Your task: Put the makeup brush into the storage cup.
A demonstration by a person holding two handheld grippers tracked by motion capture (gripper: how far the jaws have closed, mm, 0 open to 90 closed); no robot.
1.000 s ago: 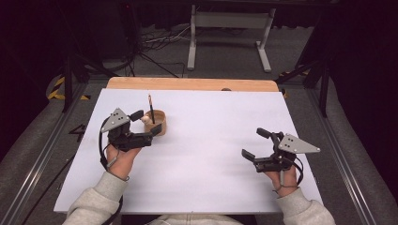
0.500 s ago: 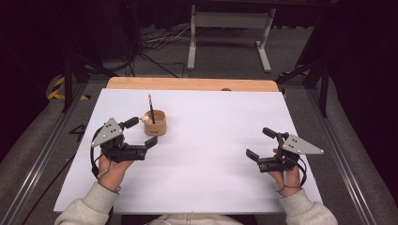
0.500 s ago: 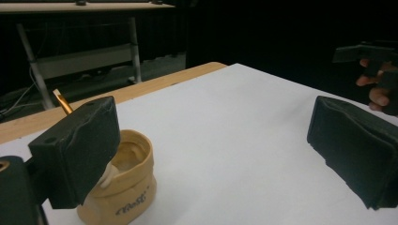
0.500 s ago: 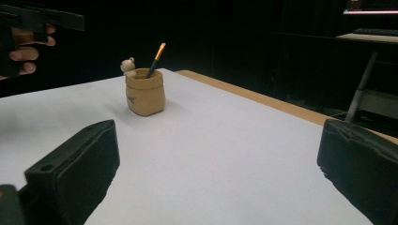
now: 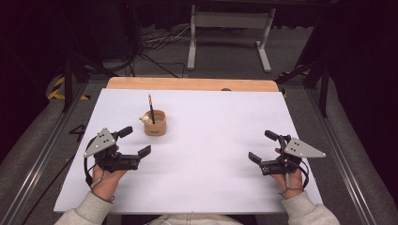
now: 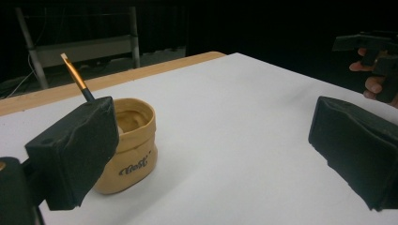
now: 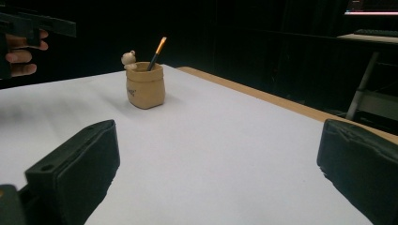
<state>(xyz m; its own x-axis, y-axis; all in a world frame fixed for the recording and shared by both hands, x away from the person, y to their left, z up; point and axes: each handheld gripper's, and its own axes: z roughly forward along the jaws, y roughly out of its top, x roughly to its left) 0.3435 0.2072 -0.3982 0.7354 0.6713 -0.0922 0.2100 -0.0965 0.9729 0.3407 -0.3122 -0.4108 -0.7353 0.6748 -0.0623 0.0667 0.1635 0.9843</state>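
A tan sack-shaped cup (image 5: 155, 124) stands left of centre on the white table (image 5: 211, 187). A thin brush (image 5: 150, 105) leans in it, and a small bear figure (image 5: 146, 120) sits on its rim. My left gripper (image 5: 137, 140) is open a little in front and to the left of the cup, apart from it. Its jaws have just been opening, with nothing between them. In the left gripper view the cup (image 6: 131, 140) and brush (image 6: 75, 77) stand behind the left jaw. My right gripper (image 5: 260, 146) is open and empty at the right, with the cup (image 7: 145, 86) far off.
A wooden strip (image 5: 187, 84) runs along the table's far edge. Beyond it are a metal stand (image 5: 230, 28) and cables on the dark floor. White surface stretches between the two grippers.
My left gripper has drawn back from the cup, toward the person and to the left, and sunk a little. The right gripper has hardly moved.
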